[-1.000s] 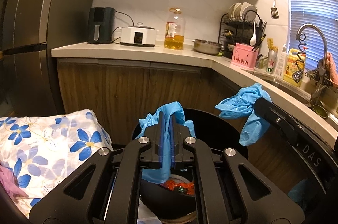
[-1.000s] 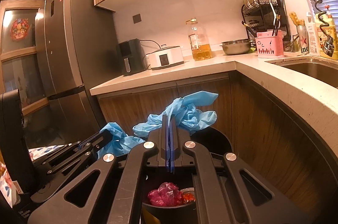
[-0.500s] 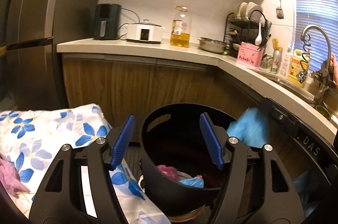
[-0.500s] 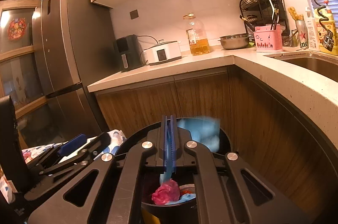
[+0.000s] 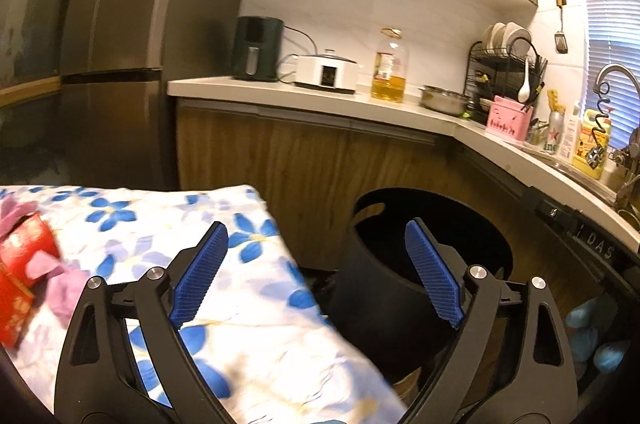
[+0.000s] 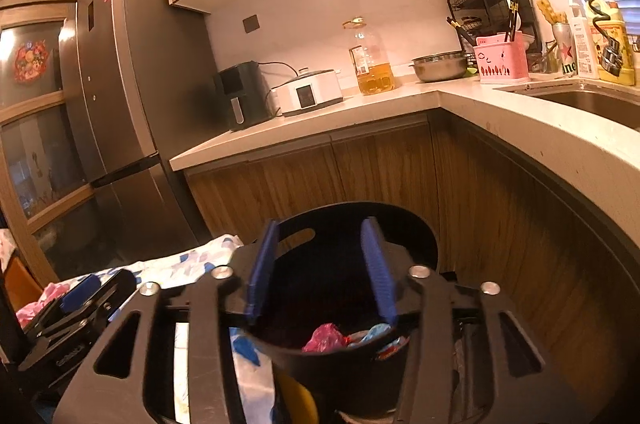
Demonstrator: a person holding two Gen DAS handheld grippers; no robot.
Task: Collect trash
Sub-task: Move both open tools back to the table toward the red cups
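While pink and blue trash (image 6: 328, 335) lies in the black bin (image 6: 416, 224), R gripper (image 6: 320, 272) above it is opening, empty; L gripper (image 5: 316, 276) opening wide, empty, over floral cloth (image 5: 256, 304) w/ red box (image 5: 20, 264) beside bin.

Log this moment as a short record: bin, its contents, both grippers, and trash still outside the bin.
bin: black bin on the floor beside the floral cloth
contents: pink wad and blue glove inside
left gripper: jaws opening, nothing between them, over the cloth's edge
right gripper: jaws opening, nothing between them, above the bin
trash outside bin: red carton and purple tissue on the cloth
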